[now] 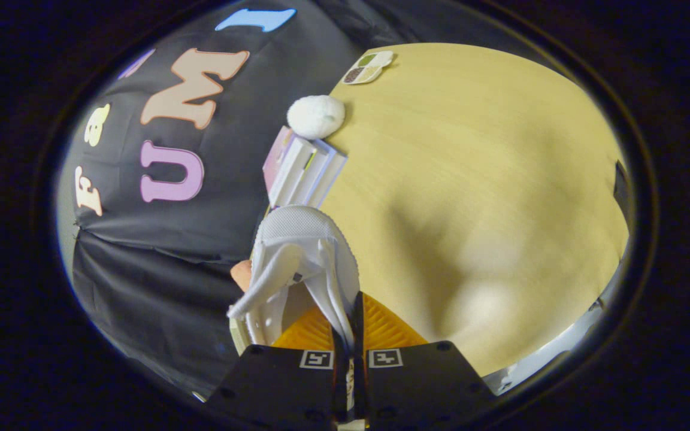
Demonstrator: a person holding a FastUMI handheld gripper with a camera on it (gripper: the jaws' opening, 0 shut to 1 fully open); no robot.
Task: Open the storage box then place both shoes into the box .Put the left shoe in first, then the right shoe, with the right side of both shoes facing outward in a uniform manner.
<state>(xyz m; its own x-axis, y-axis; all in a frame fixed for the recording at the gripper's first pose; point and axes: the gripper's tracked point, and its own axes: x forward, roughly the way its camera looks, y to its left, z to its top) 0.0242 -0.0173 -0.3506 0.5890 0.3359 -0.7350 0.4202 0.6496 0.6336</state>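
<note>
Pinching a thin edge of the white shoe, the tool is holding it aloft beside the table; light, soft mesh, probably swinging easily.

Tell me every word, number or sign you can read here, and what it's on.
No readable text on the objects.
The books: covers too blurred to read.
The white shoe, pinched in the shut tongs: its small tag is too small to read.
The square markers on the tongs: patterns, not words.
</note>
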